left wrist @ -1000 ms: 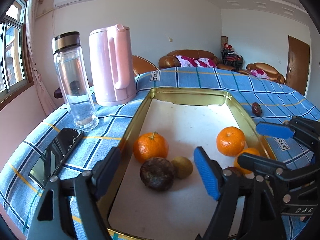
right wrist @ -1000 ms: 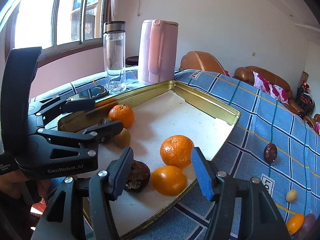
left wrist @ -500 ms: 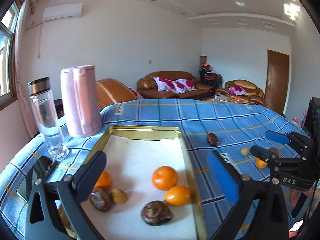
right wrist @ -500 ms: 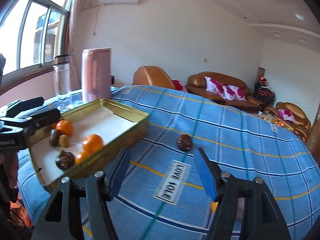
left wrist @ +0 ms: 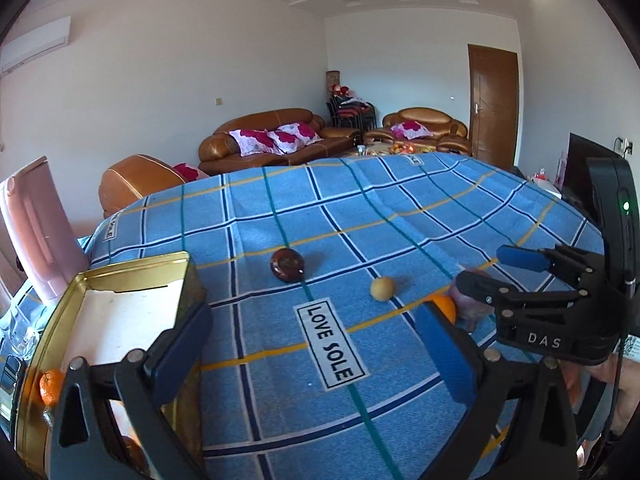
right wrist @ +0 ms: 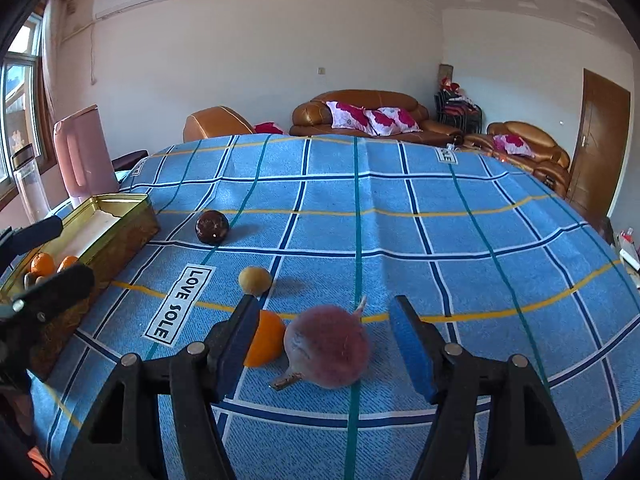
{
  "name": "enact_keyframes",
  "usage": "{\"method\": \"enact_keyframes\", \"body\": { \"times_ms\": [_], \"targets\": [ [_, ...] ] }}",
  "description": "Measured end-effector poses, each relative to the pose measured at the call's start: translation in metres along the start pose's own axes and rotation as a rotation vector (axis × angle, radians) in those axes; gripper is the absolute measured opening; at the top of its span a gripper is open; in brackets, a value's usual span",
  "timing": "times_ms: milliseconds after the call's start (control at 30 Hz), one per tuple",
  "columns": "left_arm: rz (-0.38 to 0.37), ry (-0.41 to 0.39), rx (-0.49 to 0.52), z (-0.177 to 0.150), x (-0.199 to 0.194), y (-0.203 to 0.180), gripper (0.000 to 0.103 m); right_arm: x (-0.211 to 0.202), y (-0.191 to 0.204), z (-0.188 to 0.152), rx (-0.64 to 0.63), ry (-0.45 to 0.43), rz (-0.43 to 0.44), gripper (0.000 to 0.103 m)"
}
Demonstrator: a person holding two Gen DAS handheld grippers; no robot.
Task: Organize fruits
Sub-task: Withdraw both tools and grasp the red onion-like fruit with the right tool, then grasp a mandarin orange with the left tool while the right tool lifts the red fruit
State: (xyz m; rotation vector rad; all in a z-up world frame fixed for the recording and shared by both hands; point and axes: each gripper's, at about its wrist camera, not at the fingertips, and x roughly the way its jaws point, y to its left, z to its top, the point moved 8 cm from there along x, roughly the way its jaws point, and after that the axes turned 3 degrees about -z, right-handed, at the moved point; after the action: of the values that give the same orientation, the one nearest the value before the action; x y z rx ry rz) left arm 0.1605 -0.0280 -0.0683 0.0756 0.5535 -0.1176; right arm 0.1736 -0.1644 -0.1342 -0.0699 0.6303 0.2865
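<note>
Gold tin [right wrist: 120, 216]: open-topped, on the blue checked table [right wrist: 400, 220]. Contents: two oranges [right wrist: 42, 264], plus small darker fruits beside them, too hidden to name.

Loose on the table, right of the tin:
- dark round fruit [right wrist: 212, 227], nearest the tin;
- small yellow fruit [right wrist: 255, 280], further out;
- orange fruit [right wrist: 264, 338], touching a purplish fuzzy fruit [right wrist: 326, 352].

Right gripper [right wrist: 324, 344]: jaws open, straddling the purplish fruit without touching it.

Left gripper [left wrist: 316, 344]: jaws wide open, nothing between them, beside the tin's right wall.

Behind the tin: pink kettle [right wrist: 84, 156], clear bottle [right wrist: 30, 184].
</note>
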Motion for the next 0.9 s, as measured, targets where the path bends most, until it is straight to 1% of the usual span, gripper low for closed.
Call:
{"method": "enact_keyframes", "body": {
  "times_ms": [100,200,367,400,467,500,533,567,667,767,800,900],
  "targets": [
    [-0.015,0.03,0.02,-0.004,0.012,-0.012,0.103,0.008,-0.004,-0.007,0.008,0.059,0.006,0.068],
    [-0.018,0.043,0.036,-0.007,0.02,-0.019,0.103,0.009,-0.016,-0.011,0.041,0.075,0.001,0.068],
    [-0.014,0.077,0.052,-0.016,0.032,-0.025,0.103,0.018,-0.001,-0.016,0.007,0.132,0.064,0.068],
    [-0.016,0.084,0.047,-0.017,0.033,-0.025,0.103,0.022,0.001,-0.02,-0.003,0.16,0.065,0.068],
    [-0.02,0.076,0.034,-0.015,0.031,-0.022,0.103,0.029,0.004,-0.024,0.001,0.199,0.099,0.068],
    [-0.02,0.076,0.033,-0.015,0.031,-0.021,0.103,0.029,0.003,-0.025,0.012,0.203,0.108,0.061],
    [-0.023,0.079,0.032,-0.015,0.032,-0.021,0.103,0.029,0.002,-0.025,0.018,0.201,0.115,0.056],
    [-0.028,0.087,0.033,-0.015,0.034,-0.021,0.103,0.028,0.002,-0.025,0.017,0.199,0.115,0.055],
    [-0.065,0.104,0.034,-0.015,0.04,-0.027,0.103,0.025,0.007,-0.024,-0.01,0.188,0.114,0.054],
    [-0.09,0.119,0.031,-0.011,0.05,-0.032,0.103,0.019,-0.003,-0.019,0.024,0.152,0.081,0.054],
    [-0.099,0.133,0.024,-0.011,0.055,-0.032,0.102,0.018,-0.007,-0.018,0.045,0.143,0.074,0.054],
    [-0.116,0.18,0.015,-0.012,0.069,-0.034,0.092,0.014,-0.016,-0.015,0.081,0.122,0.059,0.054]
  ]
}}
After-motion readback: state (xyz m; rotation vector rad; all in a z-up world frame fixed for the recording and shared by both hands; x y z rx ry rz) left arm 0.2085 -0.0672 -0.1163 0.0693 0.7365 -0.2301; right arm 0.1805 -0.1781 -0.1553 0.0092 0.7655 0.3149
